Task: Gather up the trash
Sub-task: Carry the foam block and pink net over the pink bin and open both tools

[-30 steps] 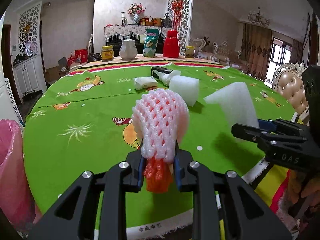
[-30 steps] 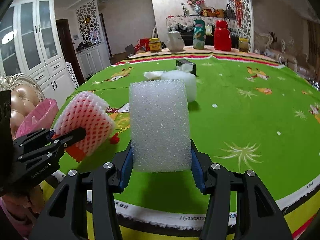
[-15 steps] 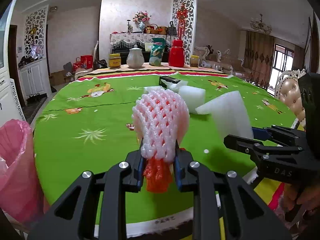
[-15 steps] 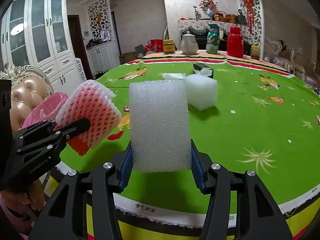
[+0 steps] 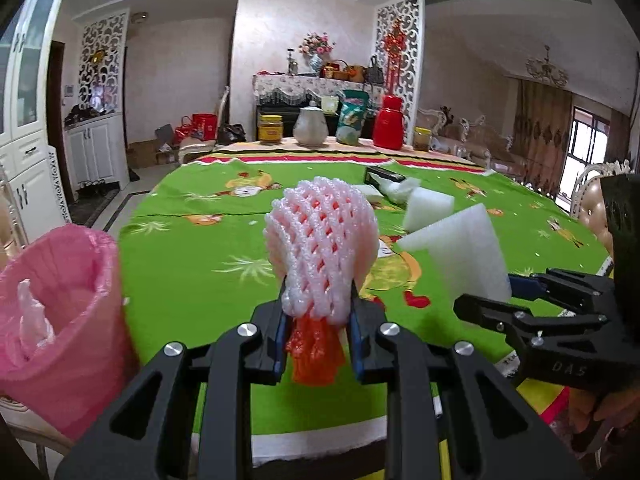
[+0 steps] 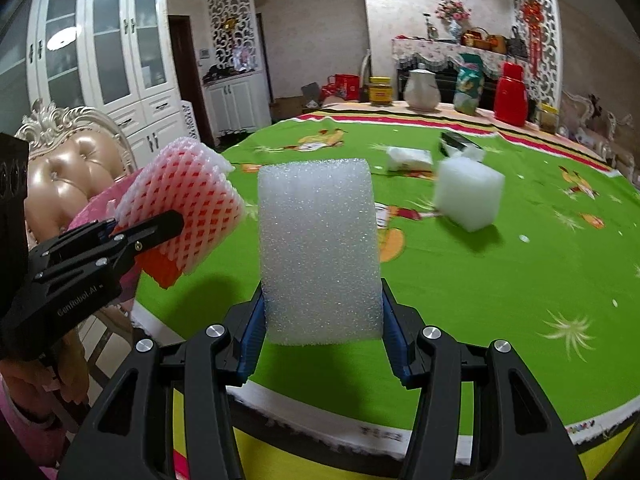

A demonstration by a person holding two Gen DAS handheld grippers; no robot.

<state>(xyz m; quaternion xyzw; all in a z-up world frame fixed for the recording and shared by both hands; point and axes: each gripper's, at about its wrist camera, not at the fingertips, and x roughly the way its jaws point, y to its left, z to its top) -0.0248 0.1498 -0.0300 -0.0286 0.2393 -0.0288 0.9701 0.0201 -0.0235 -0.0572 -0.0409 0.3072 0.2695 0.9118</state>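
Note:
My left gripper (image 5: 318,344) is shut on a pink foam fruit net (image 5: 322,240) with orange wrap hanging below; it also shows in the right wrist view (image 6: 180,208). My right gripper (image 6: 320,336) is shut on a white foam block (image 6: 318,252), which also shows in the left wrist view (image 5: 460,252). Both are held in the air over the near edge of the green-clothed table (image 5: 192,272). A bin lined with a pink bag (image 5: 56,320) stands low at the left of the left gripper.
Another white foam cube (image 6: 468,192), a white tissue pack (image 6: 408,158) and a dark box (image 6: 456,142) lie mid-table. A teapot (image 5: 311,126), jars and a red thermos (image 5: 387,128) stand at the far edge. Padded chairs (image 6: 72,176) flank the table.
Both grippers have drawn back from the table and swung left with their loads. The pink bin has come much closer in the left wrist view.

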